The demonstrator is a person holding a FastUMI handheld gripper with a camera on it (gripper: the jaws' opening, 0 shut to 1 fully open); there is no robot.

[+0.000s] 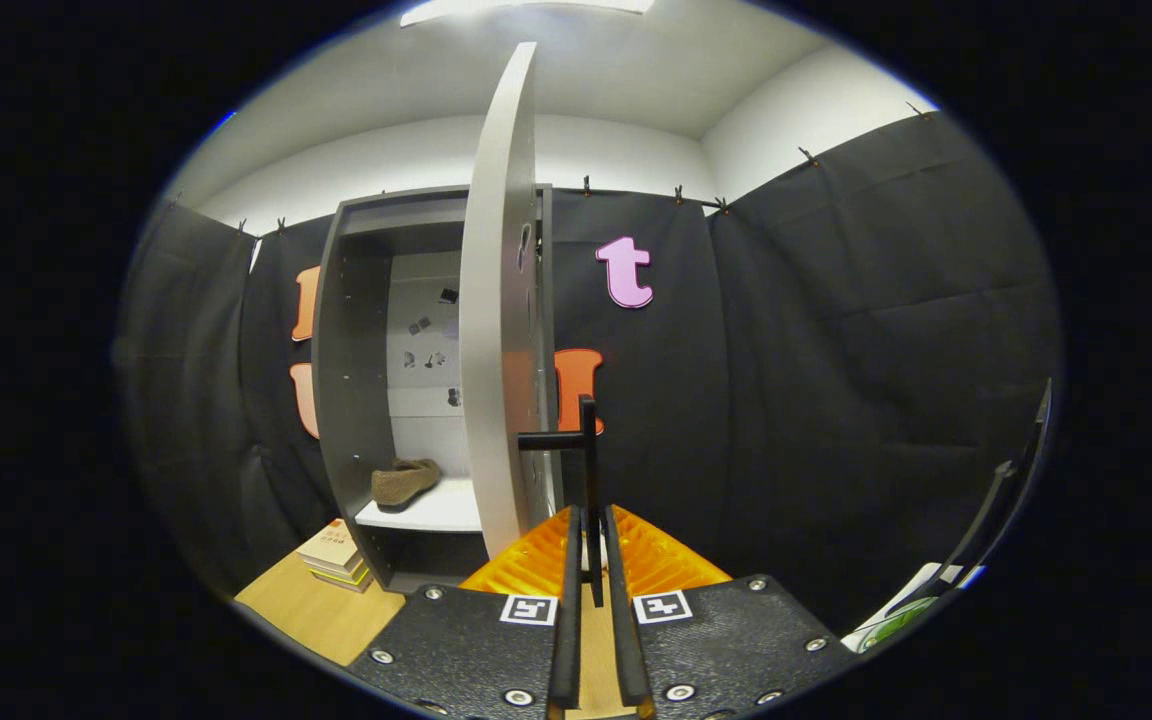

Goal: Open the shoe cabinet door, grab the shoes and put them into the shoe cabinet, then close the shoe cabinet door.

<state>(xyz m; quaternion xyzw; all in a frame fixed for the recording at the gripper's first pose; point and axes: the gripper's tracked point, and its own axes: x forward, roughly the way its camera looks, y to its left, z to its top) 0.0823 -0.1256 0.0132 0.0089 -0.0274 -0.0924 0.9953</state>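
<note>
The grey shoe cabinet (351, 330) stands ahead and to the left with its door (496, 300) swung wide open, edge-on to me. A brown shoe (404, 481) lies on the white shelf (436, 512) inside. The door's black bar handle (588, 470) sticks out toward me, and its vertical bar runs down between my fingertips. My gripper (591, 545) is shut on that handle, with the two fingers nearly together around the thin bar.
A stack of books (336, 558) lies on the wooden floor (316, 610) by the cabinet's lower left corner. Black cloth walls surround the booth. A dark stand leg (986, 520) and a white and green object (911, 610) are to the right.
</note>
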